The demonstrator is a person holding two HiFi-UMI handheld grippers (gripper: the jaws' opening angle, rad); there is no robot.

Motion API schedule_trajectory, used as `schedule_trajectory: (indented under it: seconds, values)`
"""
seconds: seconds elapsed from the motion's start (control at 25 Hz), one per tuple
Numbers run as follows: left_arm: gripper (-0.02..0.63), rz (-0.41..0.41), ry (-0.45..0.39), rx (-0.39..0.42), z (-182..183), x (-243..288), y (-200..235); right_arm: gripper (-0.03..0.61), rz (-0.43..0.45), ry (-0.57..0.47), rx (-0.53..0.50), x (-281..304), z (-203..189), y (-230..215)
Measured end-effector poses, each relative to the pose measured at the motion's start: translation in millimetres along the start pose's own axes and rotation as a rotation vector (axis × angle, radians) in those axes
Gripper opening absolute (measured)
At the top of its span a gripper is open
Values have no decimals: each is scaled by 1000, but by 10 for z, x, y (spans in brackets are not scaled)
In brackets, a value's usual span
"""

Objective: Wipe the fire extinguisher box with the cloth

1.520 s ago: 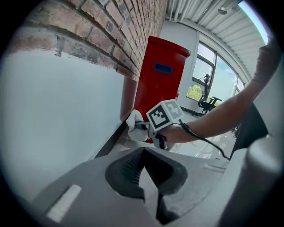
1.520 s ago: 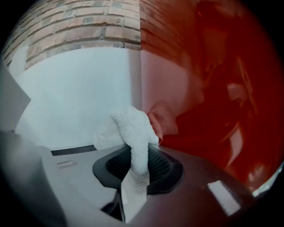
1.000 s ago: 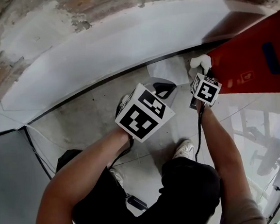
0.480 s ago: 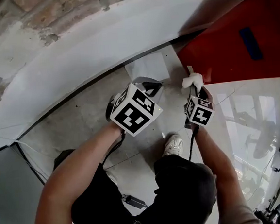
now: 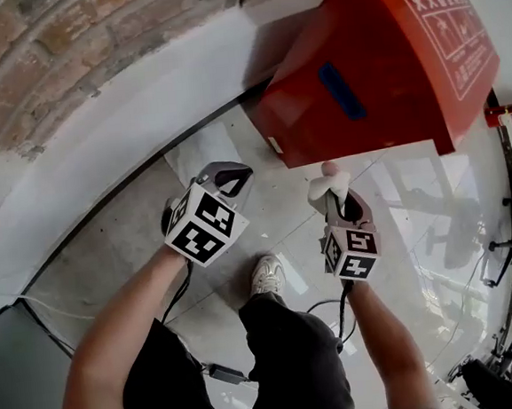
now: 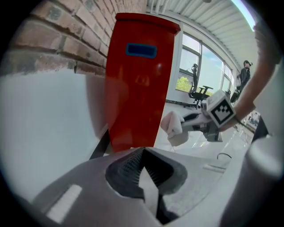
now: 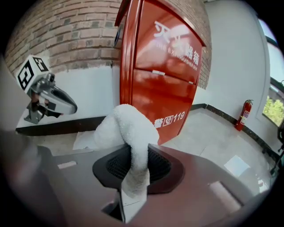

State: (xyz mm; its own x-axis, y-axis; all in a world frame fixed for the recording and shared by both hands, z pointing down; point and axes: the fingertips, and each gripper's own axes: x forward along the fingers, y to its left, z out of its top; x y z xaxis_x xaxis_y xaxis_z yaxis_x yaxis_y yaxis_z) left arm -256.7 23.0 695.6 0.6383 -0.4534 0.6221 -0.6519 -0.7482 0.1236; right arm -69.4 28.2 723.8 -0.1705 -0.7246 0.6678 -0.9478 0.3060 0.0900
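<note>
The red fire extinguisher box [image 5: 377, 55] stands against the brick wall, at the upper right of the head view. A blue handle [image 5: 341, 91] sits on its side face. My right gripper [image 5: 333, 192] is shut on a white cloth [image 5: 327, 184], held just below the box's lower edge and apart from it. The right gripper view shows the cloth [image 7: 128, 128] bunched over the jaws, with the box front [image 7: 164, 66] beyond it. My left gripper [image 5: 236, 176] hovers to the left of the box with its jaws together and nothing between them. In the left gripper view the box's side [image 6: 140, 80] is straight ahead.
A white sheet [image 5: 202, 150] lies on the floor by the wall's black skirting. A cable [image 5: 323, 307] and the person's shoe [image 5: 267, 274] are below the grippers. A small red extinguisher [image 7: 243, 114] stands by the far wall. Office chairs [image 6: 197, 91] are further off.
The view has swung toward the box, which now fills the upper right. Both grippers have shifted with it, and the right one still carries the cloth, now under the box's edge.
</note>
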Motion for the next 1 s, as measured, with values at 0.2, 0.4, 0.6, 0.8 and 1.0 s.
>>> schedule_trajectory:
  seconds: [0.2, 0.4, 0.6, 0.8, 1.0]
  values:
    - [0, -3, -22, 117, 546, -227, -23, 109, 89, -79, 15, -676, 546, -257]
    - [0, -2, -79, 182, 1475, -808, -210, 109, 111, -131, 24, -1492, 1219, -465]
    - [0, -8, -136, 251, 2524, -1456, -557, 110, 137, -218, 85, -2278, 2092, -598]
    - [0, 9, -166, 243, 3413, -2163, -919, 110, 181, -301, 89, -3087, 2999, -672]
    - [0, 14, -195, 213, 4373, -2723, -1022, 112, 248, -401, 49, -3687, 4003, -720]
